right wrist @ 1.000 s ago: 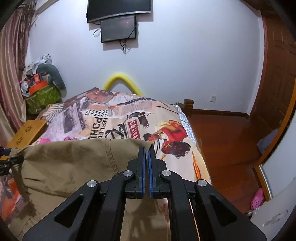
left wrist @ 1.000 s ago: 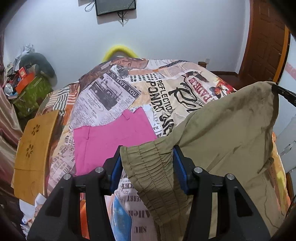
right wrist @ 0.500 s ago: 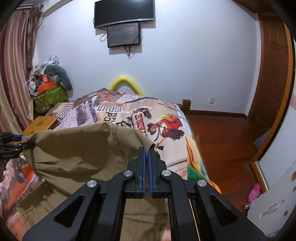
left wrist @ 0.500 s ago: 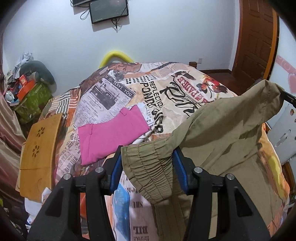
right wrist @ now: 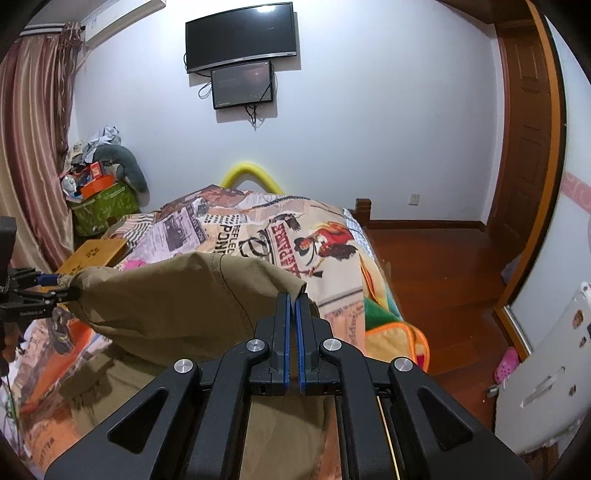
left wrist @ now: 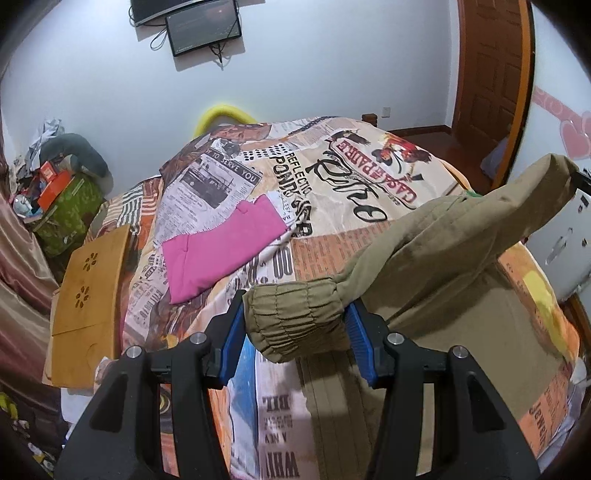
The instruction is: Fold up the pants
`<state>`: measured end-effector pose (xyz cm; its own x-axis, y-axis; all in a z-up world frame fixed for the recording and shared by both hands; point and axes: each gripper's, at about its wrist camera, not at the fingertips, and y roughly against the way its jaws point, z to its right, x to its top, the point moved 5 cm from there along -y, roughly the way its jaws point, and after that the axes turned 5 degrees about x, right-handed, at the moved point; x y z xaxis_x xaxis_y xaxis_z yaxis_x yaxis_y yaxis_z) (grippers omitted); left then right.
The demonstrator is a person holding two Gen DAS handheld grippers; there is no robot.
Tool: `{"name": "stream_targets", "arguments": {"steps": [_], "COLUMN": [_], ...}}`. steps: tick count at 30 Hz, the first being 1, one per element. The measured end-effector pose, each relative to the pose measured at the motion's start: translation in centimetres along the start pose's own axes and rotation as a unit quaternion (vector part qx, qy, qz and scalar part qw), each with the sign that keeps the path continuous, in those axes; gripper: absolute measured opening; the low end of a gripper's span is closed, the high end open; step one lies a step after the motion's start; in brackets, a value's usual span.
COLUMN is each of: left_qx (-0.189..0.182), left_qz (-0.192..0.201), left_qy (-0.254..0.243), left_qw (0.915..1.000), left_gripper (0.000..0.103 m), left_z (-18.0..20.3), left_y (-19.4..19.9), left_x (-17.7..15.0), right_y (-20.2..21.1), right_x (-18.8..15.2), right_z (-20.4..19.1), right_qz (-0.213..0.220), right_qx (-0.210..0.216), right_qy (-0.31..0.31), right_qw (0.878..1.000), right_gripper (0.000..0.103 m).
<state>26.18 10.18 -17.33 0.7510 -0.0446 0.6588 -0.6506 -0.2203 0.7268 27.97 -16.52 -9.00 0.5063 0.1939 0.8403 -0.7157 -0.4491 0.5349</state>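
With the left tool [left wrist: 295, 325] clenched on the elastic cuff and the right tool [right wrist: 292, 325] pinching the fabric edge, the khaki pants [left wrist: 436, 258] hang stretched above the bed [left wrist: 332, 177], apparently mid-fold, needing lowering toward twelve o'clock.

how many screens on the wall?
2. The larger TV is mounted high on the far wall; a smaller monitor hangs directly below it, its top edge overlapping the TV's bottom edge. The left wrist view cuts off most of the TV.
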Motion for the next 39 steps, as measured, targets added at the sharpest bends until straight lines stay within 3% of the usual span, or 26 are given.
{"name": "stream_targets", "arguments": {"steps": [14, 28, 34, 39], "left_qx": [0.002, -0.008, 0.002, 0.017], "left_qz": [-0.020, -0.077, -0.081, -0.068], "left_qy": [-0.033, -0.025, -0.017, -0.034], "left_qw": [0.9993, 0.9967, 0.9965, 0.9970], "left_gripper": [0.052, 0.052, 0.052, 0.052], "left_z": [2.1, 2.6, 1.9, 1.8], "left_y": [1.6, 0.7, 1.5, 2.7], "left_x": [-5.7, -13.3, -14.4, -14.1], "right_y": [3.0, 3.9, 4.7, 5.6], "right_x": [-6.6, -14.9, -17.1, -17.0], "right_z": [-0.3, -1.1, -1.2, -1.5], "right_qz": [-0.044, -0.132, -0.155, -0.163], "right_qx": [-0.001, -0.007, -0.008, -0.021], "right_qy": [-0.022, -0.029, -0.040, -0.023], "right_qw": [0.999, 0.991, 0.987, 0.986], "right_gripper": [0.002, 0.003, 0.003, 0.005]}}
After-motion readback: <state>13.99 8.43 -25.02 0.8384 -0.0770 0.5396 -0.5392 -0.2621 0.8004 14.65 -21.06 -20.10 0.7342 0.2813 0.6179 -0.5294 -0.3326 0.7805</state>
